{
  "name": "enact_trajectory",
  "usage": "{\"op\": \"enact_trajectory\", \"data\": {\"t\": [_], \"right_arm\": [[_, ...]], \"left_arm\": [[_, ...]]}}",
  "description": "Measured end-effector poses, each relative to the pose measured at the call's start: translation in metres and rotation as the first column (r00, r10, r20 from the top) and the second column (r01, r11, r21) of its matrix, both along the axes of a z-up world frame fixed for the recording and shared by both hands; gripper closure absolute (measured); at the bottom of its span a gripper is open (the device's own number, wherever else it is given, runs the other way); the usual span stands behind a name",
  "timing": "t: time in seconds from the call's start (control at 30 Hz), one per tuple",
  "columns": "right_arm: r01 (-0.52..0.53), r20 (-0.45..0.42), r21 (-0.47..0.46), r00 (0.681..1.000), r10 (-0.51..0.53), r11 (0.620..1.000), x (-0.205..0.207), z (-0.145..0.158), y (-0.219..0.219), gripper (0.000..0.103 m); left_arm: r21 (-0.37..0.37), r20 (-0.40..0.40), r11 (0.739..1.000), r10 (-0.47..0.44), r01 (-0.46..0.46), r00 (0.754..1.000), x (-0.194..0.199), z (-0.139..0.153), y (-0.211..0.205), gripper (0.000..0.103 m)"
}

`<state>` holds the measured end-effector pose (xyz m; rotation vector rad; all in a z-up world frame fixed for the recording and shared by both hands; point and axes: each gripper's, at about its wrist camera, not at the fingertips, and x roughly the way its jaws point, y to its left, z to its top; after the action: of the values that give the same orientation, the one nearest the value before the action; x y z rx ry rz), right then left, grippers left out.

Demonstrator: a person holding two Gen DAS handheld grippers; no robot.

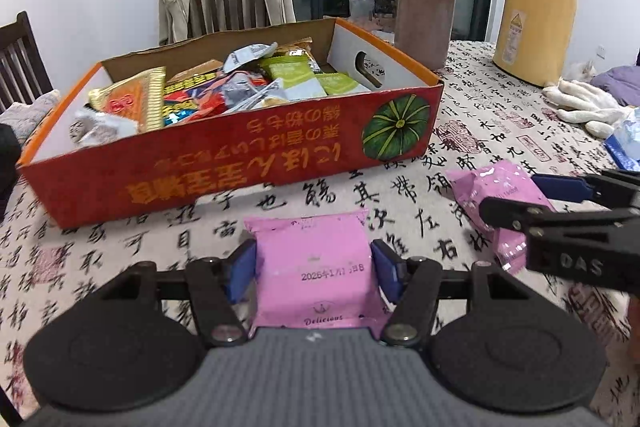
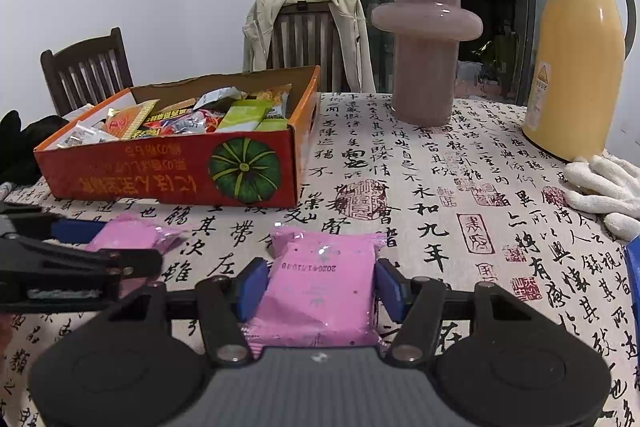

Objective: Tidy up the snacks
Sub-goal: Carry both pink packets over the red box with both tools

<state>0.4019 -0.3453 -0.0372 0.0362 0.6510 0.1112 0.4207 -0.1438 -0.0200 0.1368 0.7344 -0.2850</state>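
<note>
Two pink packets remain outside the box. Left gripper pads press the sides of one packet lying on the tablecloth; right gripper clamps the other packet, just to its right. Box, at far left, already holds many snacks. Both packets still need moving into it. Vase and flask stand far right.

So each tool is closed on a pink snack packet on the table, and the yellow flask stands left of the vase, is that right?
Not quite. The yellow flask stands right of the vase, as the right wrist view shows. The rest holds: the left tool and right tool each grip a pink snack packet on the table.
</note>
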Motion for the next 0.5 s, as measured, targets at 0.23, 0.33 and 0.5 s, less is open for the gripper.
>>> {"op": "enact_trajectory", "data": {"t": [0.23,0.33,0.5], "right_arm": [[-0.028,0.006,-0.001,1.0,0.029,1.0,-0.002,0.001,0.003,0.045],[-0.015,-0.001,0.001,1.0,0.015,1.0,-0.008,0.005,0.005,0.047],[-0.037,0.007,-0.025,0.999,0.038,0.999,-0.059,0.014,0.019,0.092]], "left_arm": [[-0.088,0.004,0.992,0.092,-0.091,0.996,-0.05,0.021,0.049,0.041],[-0.123,0.02,0.986,0.117,-0.113,0.993,-0.079,0.035,0.074,0.041],[-0.164,0.063,0.978,0.141,-0.129,0.988,-0.132,0.051,0.111,0.041]]}}
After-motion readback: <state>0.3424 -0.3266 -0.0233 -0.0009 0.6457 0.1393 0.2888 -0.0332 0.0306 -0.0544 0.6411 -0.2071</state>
